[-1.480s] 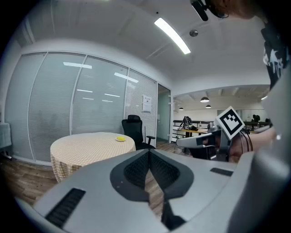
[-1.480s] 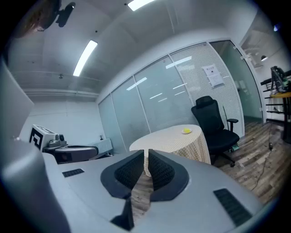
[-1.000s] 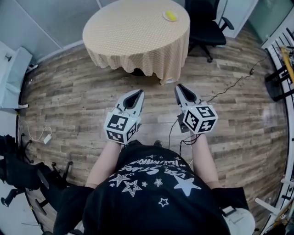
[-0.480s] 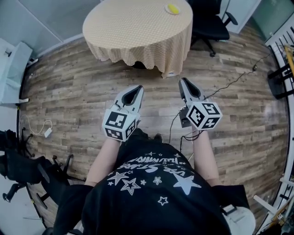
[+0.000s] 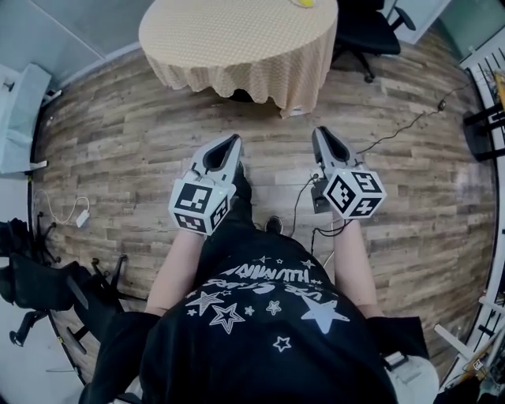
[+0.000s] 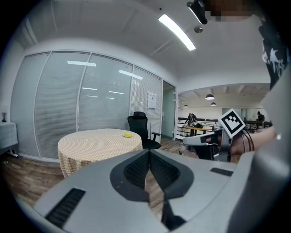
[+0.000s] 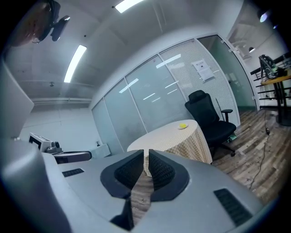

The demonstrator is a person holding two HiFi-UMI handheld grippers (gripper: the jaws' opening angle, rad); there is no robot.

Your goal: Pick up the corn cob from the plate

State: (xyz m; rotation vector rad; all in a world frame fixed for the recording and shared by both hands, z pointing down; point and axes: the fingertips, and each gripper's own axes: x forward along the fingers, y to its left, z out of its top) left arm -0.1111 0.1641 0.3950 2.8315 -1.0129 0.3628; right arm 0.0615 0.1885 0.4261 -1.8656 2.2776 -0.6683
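The yellow corn cob (image 6: 127,134) lies on a small plate on the far right part of a round table (image 5: 237,39) with a beige checked cloth. In the head view only a sliver of the corn cob (image 5: 304,2) shows at the top edge. My left gripper (image 5: 234,140) and right gripper (image 5: 321,132) are held side by side over the wood floor, well short of the table, both pointing at it. Both are shut with nothing between the jaws. The right gripper view has the corn cob (image 7: 183,126) far off on the table (image 7: 175,139).
A black office chair (image 5: 371,31) stands behind the table at the right. A cable (image 5: 394,146) runs across the floor at the right. Dark gear (image 5: 31,284) sits at the left, and a rack (image 5: 485,118) at the right edge. Glass walls (image 6: 68,104) stand behind the table.
The table has slid up in the head view and the corn is now almost out of it. Both grippers have shifted slightly, still shut.
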